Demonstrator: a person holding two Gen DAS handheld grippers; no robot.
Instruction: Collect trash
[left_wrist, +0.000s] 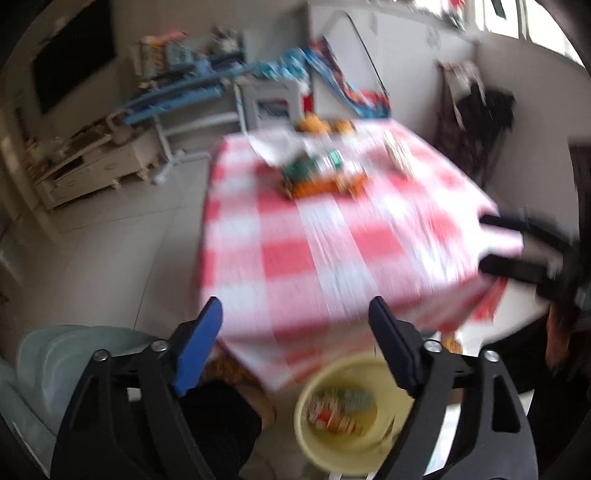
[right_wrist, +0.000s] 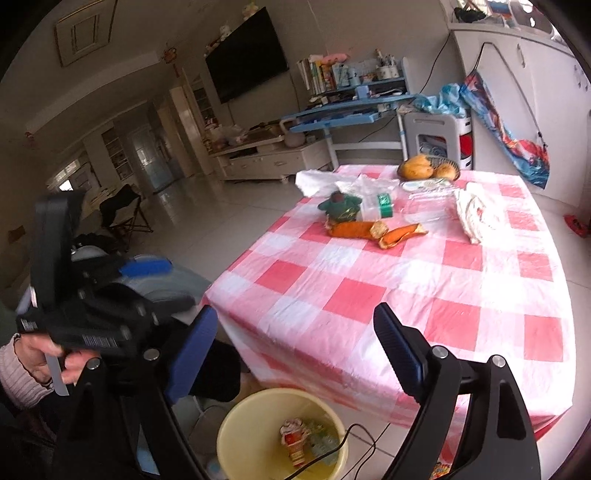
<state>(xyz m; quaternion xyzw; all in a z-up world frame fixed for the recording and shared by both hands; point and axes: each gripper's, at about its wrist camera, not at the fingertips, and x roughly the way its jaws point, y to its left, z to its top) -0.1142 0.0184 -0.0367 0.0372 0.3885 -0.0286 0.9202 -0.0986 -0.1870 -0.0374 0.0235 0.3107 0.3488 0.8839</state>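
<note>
- Left gripper (left_wrist: 295, 343) is spread wide with nothing between its blue pads, tilted down over the near table edge.
- Just below and ahead of it sits the yellow bin (left_wrist: 332, 435), wrappers (left_wrist: 338, 410) already lying inside.
- That left wrist view is badly smeared; the trash pile (left_wrist: 321, 173) farther up the checked tablecloth (left_wrist: 295, 254) is only a coloured blur.
- Right wrist view is sharp: orange peels (right_wrist: 376, 232), a green wrapper (right_wrist: 340, 208) and a crumpled white bag (right_wrist: 476, 214) lie well ahead of the right gripper (right_wrist: 295, 354).
- Right gripper is spread wide and empty too, the bin (right_wrist: 236, 428) directly beneath it.
- Only this view shows the person's hand (right_wrist: 44, 362), in a knit cuff, gripping the left tool's handle off to its left.
</note>
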